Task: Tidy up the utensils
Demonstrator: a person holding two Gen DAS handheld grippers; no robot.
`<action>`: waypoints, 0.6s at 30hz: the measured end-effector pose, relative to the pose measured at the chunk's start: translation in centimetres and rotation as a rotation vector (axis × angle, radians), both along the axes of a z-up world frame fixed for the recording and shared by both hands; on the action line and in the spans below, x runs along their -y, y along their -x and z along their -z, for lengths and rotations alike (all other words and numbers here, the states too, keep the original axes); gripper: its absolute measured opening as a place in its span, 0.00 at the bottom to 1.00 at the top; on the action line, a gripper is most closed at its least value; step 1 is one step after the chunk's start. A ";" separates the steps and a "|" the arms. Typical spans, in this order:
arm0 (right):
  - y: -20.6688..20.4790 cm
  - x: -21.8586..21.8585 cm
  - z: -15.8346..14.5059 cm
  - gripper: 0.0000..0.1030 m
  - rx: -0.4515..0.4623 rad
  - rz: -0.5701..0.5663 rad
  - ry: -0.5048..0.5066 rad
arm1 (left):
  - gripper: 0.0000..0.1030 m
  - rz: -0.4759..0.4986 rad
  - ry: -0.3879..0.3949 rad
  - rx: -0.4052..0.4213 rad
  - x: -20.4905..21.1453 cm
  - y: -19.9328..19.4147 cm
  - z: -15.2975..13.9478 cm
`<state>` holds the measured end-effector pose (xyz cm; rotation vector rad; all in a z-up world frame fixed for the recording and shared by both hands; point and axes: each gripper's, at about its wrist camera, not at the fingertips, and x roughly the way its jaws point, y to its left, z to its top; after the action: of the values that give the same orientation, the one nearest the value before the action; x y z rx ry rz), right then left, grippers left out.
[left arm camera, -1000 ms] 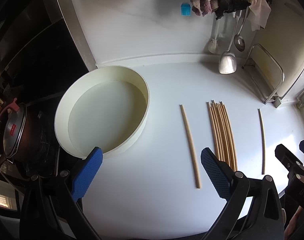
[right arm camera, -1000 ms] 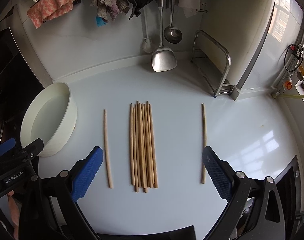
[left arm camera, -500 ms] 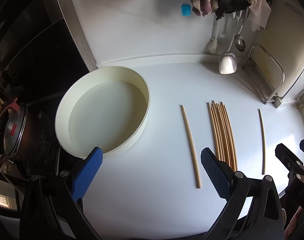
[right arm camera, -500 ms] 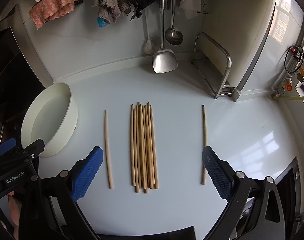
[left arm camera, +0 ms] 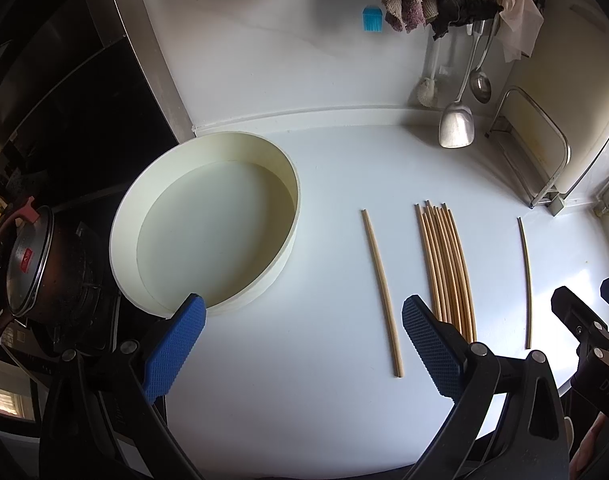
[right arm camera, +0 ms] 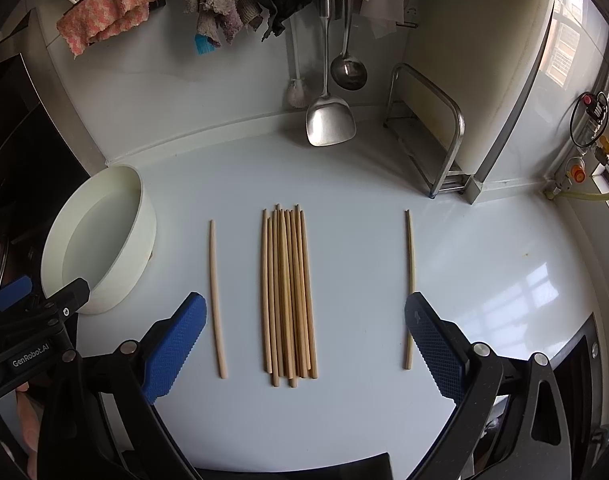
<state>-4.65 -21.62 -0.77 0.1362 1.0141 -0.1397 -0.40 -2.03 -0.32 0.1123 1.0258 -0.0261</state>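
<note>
— Across the middle of the counter (right arm camera: 364, 420), what do you have laid out?

— You have a bundle of chopsticks (right arm camera: 289, 294) lying side by side, pointing toward the back edge. One single chopstick (right arm camera: 217, 300) lies apart on the bundle's left, and another lone chopstick (right arm camera: 409, 288) lies well apart on its right.

— And your tongs?

— Your right gripper (right arm camera: 304, 344) is spread wide above the near ends of the bundle, pinching nothing. Your left gripper (left arm camera: 302, 346) is spread wide too, empty, over bare counter between the round white basin (left arm camera: 282, 168) and the left single stick.

— Where does that basin sit?

— At the counter's left edge, beside the stove. A metal spatula (right arm camera: 329, 120) and ladle (right arm camera: 348, 72) hang at the back wall, and a steel rack (right arm camera: 428, 128) stands in the back right corner.
</note>
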 end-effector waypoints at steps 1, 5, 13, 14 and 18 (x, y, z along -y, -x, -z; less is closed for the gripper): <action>0.0 0.0 0.0 0.92 0.000 0.000 0.001 | 0.94 0.000 0.001 -0.001 0.0 -0.1 0.0; 0.0 0.0 0.0 0.92 0.000 0.000 0.002 | 0.94 -0.001 0.001 -0.002 0.0 -0.1 0.0; -0.3 -0.3 -0.2 0.92 0.002 -0.002 0.007 | 0.94 0.003 0.001 0.003 -0.3 0.0 0.0; -0.3 -0.4 -0.2 0.92 0.002 -0.002 0.008 | 0.94 0.004 0.002 0.003 -0.4 -0.1 0.1; -0.3 -1.0 -0.1 0.92 -0.001 0.005 0.008 | 0.94 0.014 0.004 -0.002 -0.6 0.0 0.2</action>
<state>-4.33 -20.61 -0.65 0.1314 1.0140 -0.1489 -0.38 -1.40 -0.50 0.1160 1.0267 -0.0410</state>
